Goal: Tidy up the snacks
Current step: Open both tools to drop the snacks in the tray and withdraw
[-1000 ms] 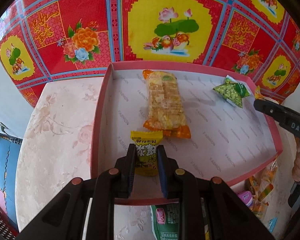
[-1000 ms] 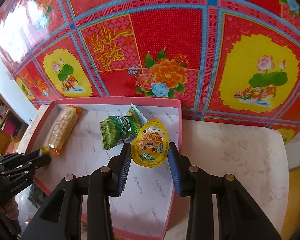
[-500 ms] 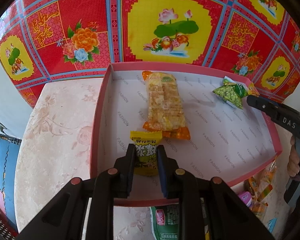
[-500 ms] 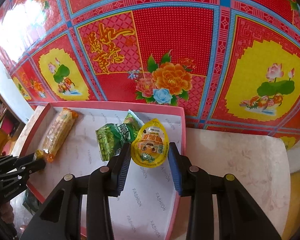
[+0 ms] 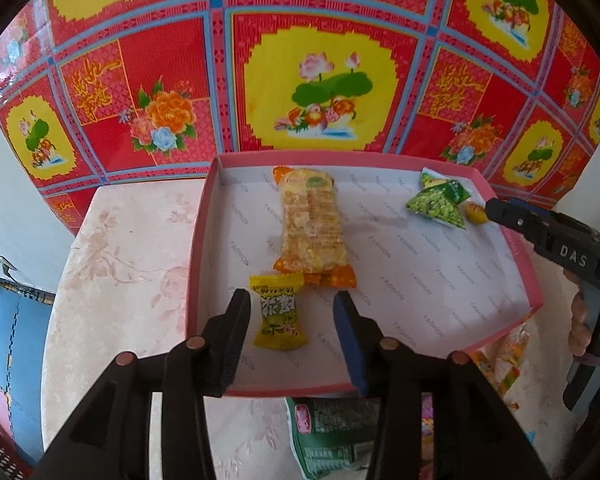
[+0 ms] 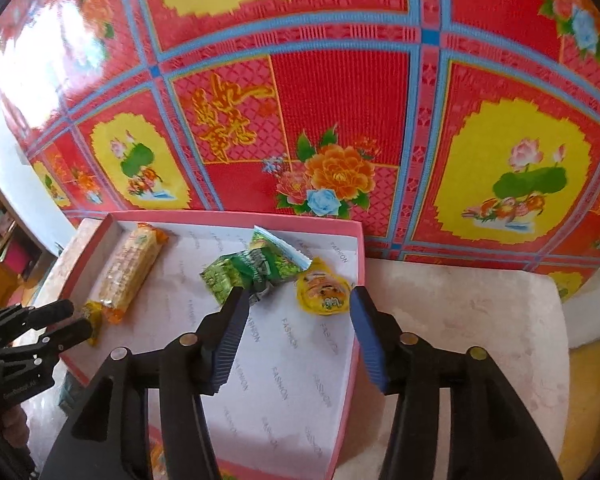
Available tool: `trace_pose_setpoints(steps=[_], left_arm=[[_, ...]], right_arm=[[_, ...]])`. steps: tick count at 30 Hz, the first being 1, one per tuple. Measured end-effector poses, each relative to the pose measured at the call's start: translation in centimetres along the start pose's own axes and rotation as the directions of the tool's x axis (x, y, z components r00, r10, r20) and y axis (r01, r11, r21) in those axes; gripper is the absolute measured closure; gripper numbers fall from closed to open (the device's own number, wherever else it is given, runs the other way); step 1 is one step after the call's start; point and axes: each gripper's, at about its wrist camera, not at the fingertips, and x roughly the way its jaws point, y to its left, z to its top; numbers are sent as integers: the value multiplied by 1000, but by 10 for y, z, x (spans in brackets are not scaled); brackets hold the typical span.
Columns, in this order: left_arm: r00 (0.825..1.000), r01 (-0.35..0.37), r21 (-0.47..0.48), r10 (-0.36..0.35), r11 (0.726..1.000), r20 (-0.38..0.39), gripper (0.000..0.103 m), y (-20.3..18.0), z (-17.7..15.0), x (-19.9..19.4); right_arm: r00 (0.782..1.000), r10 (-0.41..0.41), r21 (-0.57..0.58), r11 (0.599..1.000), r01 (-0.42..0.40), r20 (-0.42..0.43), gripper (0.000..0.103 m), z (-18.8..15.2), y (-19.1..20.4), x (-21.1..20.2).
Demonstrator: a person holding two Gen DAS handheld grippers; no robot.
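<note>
Both grippers stand spread wide with nothing pinched, each just above a snack lying flat in the pink box [image 5: 198, 240] on the desk [image 5: 112, 264]. The left gripper [image 5: 292, 320] straddles a yellow candy [image 5: 278, 312] near the front wall, next to the long cracker pack [image 5: 312, 226], apparently to start a row. The right gripper [image 6: 296, 316] frames a round yellow pouch [image 6: 324, 294] beside the green pea packet [image 6: 244, 274] at the far corner. More wrappers, seemingly unsorted, wait outside the box.

Pale floral table [image 5: 112, 264] stands against a red flowered cloth [image 6: 340, 80].
</note>
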Motion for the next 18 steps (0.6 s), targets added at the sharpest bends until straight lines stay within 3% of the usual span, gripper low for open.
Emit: trace_pose_setpoints(steps=[5,18], left_arm=[[1000,7,-15,-6,1000,2,57,3,-2,-12],[999,24,-34,-24,999,22,57,2,-19,-35]], right_arm=[[1000,23,69,997,-23,5,49,-4,-3,-19],[1000,7,85,996,-8,13,49,-31,15,-61]])
